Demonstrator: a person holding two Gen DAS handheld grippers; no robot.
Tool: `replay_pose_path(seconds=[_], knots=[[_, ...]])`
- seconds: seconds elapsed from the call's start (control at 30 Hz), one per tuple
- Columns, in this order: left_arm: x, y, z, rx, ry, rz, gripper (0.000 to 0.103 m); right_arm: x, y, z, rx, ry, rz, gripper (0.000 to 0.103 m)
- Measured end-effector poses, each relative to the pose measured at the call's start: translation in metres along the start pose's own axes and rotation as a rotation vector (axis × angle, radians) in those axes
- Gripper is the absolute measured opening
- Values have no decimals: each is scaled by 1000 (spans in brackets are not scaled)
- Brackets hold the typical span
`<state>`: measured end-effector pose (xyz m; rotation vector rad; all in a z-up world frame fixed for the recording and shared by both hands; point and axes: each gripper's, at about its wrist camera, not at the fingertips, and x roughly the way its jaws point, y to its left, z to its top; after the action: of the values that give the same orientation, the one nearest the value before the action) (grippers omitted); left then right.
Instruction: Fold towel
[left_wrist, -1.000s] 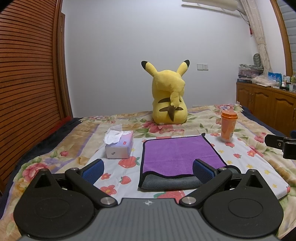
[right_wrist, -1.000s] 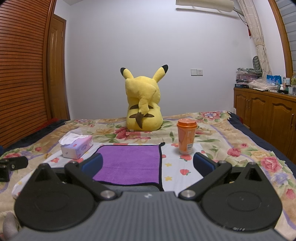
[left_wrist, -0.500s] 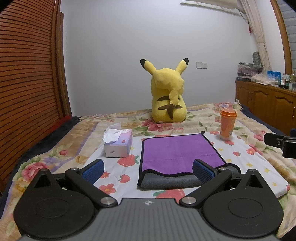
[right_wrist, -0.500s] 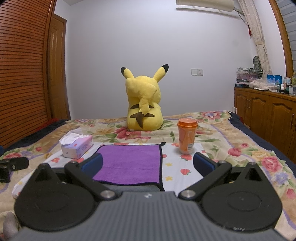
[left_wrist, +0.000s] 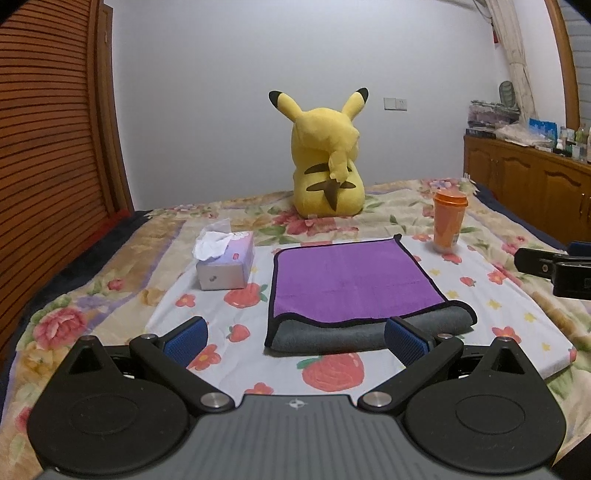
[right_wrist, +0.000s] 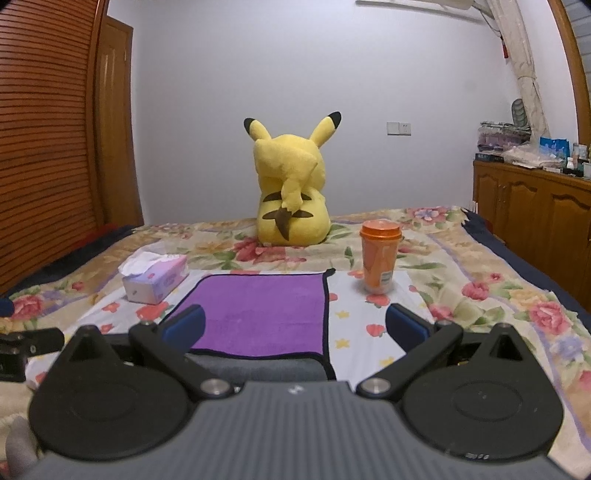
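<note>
A purple towel (left_wrist: 351, 278) with black trim lies folded once on the bed, its grey underside showing along the near folded edge (left_wrist: 365, 330). It also shows in the right wrist view (right_wrist: 258, 314). My left gripper (left_wrist: 295, 339) is open and empty, held just short of the towel's near edge. My right gripper (right_wrist: 295, 326) is open and empty, above the towel's near right part. The right gripper's body shows at the right edge of the left wrist view (left_wrist: 554, 267).
A tissue box (left_wrist: 225, 264) stands left of the towel. An orange cup (left_wrist: 448, 221) stands at its far right. A yellow plush toy (left_wrist: 327, 166) sits behind. A wooden cabinet (left_wrist: 535, 184) lines the right wall, a slatted wooden wall the left.
The left gripper has drawn back and tilted up slightly, so the towel sits a little lower and farther in its view. The right gripper has barely moved. Both stay open.
</note>
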<state>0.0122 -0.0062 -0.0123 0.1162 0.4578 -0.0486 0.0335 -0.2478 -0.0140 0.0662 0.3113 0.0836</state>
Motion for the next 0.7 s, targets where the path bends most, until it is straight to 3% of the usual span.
replay_pose_path(seconds=[0.7], knots=[[25, 13, 22, -7, 15, -43, 98, 37, 4, 0, -70, 81, 17, 103]])
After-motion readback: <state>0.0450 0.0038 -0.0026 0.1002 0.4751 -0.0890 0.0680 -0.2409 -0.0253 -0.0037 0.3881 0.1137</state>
